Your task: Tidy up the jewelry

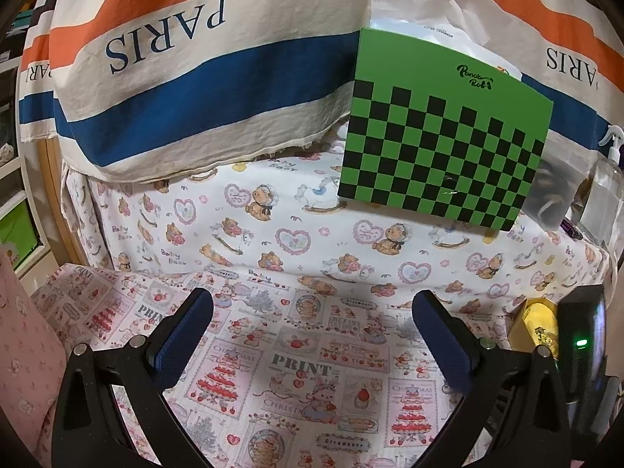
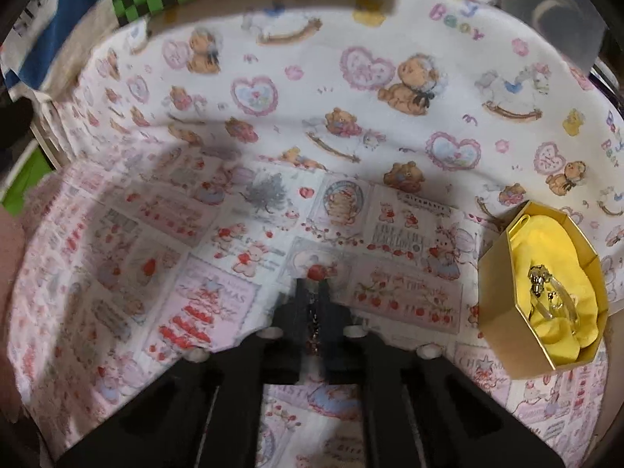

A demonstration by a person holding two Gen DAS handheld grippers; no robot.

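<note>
A gold octagonal jewelry box with yellow lining stands open at the right of the right wrist view, with a gold ring or earring piece lying in it. The same box shows at the right edge of the left wrist view. My right gripper is shut on a thin chain-like piece of jewelry that hangs between its pads, left of the box. My left gripper is open and empty above the patterned cloth.
A green and black checkered box stands at the back on the teddy-bear cloth. A striped PARIS fabric hangs behind. A clear spray bottle stands at the far right. A black device sits beside the gold box.
</note>
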